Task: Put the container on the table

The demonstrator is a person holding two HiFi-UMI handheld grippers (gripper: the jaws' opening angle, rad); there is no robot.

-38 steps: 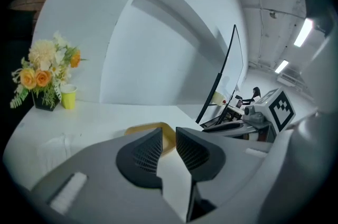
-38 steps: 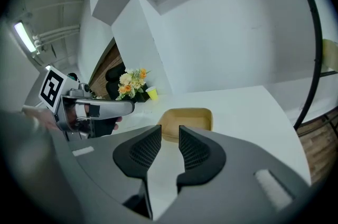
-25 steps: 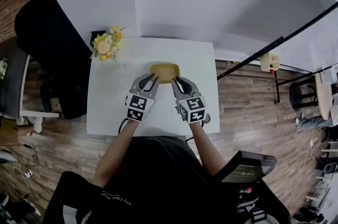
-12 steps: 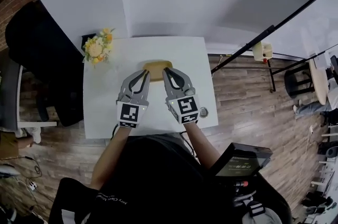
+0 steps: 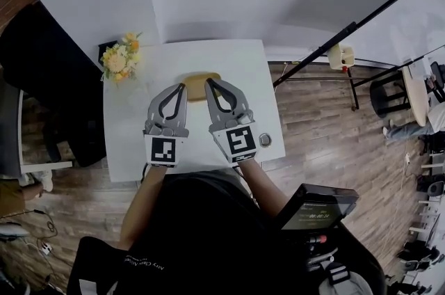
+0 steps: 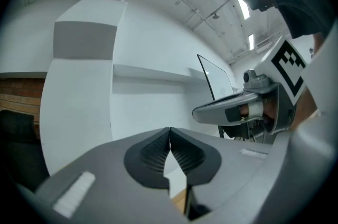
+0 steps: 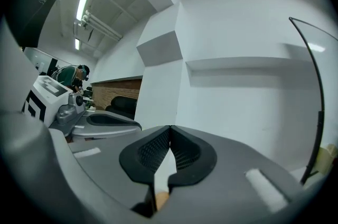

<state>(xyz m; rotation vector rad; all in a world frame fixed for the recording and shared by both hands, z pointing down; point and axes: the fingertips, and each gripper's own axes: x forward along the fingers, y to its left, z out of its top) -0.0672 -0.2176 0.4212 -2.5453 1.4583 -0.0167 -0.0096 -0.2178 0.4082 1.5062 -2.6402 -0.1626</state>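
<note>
The container, a shallow yellow-brown dish, lies on the white table toward its far side. Both grippers hang above the table just in front of it, side by side and pointing level. The left gripper has just closed and stands shut with nothing between its pads. The right gripper has done the same, shut and empty. In the left gripper view the jaws meet against the white wall, with a sliver of the container below. In the right gripper view the closed tips show a similar tan sliver.
A yellow flower bunch stands at the table's far left corner. A small round object sits near the right edge. A black chair is to the left, and a black slanted pole to the right. White walls rise behind.
Both grippers, open on either side of the container a second ago, have risen off it and shut. The container stays on the table.
</note>
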